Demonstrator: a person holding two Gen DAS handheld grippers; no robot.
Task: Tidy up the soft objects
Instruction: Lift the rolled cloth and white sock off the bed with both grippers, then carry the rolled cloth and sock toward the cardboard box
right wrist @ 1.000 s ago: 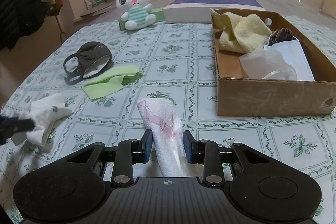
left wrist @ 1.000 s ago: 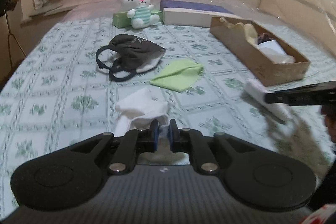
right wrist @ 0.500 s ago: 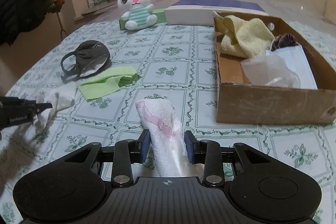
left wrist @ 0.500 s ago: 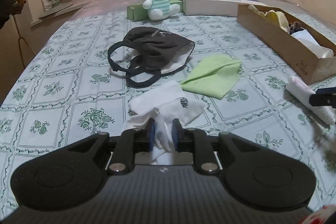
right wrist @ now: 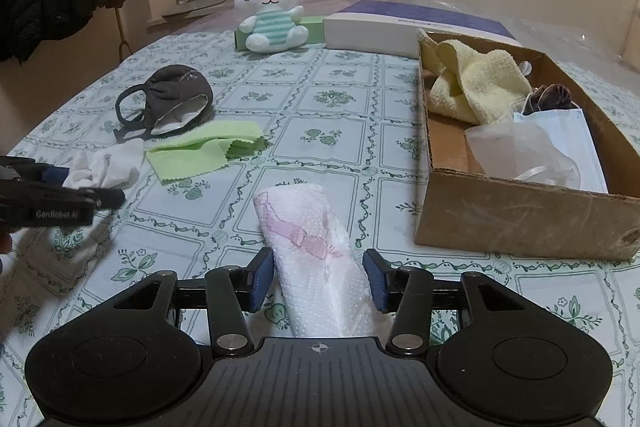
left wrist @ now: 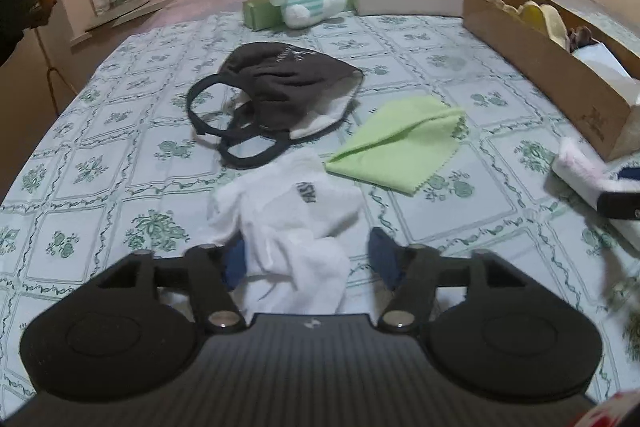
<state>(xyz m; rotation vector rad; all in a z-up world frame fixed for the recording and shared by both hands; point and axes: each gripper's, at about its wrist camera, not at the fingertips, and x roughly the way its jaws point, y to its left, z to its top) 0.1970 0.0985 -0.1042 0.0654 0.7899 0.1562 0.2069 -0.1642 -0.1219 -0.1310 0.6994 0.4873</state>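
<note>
While both grippers sit low over the table, this is what shows:

Left gripper (left wrist: pixel 307 259): at the bottom middle of the left view. Its two blue pads are spread wide apart. It has hold of nothing.

White sock (left wrist: pixel 294 223): crumpled on the tablecloth, lying between the left gripper's pads. I cannot tell if a pad touches it.

Right gripper (right wrist: pixel 319 281): at the bottom middle of the right view. Its pads are wide apart too, and it grips nothing.

Paper towel roll (right wrist: pixel 312 259): white with pink marks, lying on the table between the right gripper's pads. A small gap shows on each side.

Green cloth (left wrist: pixel 400 147): folded, in the middle of the left view, just to the right of the sock.

Dark face mask (left wrist: pixel 280 95): above the sock in the left view, with its loops hanging to the left.

Cardboard box (right wrist: pixel 516 223): on the right side of the right view. Inside are a yellow towel (right wrist: pixel 476 83), a blue face mask (right wrist: pixel 568 131), a clear plastic bag (right wrist: pixel 516 147) and something dark.

Toy bunny (right wrist: pixel 272 15): white with a striped shirt, sitting at the top middle of the right view, against a green box (right wrist: pixel 312 27).

Flat white box (right wrist: pixel 376 31): with a purple top, to the right of the bunny.

Tablecloth (right wrist: pixel 332 131): pale with green flowers.
</note>
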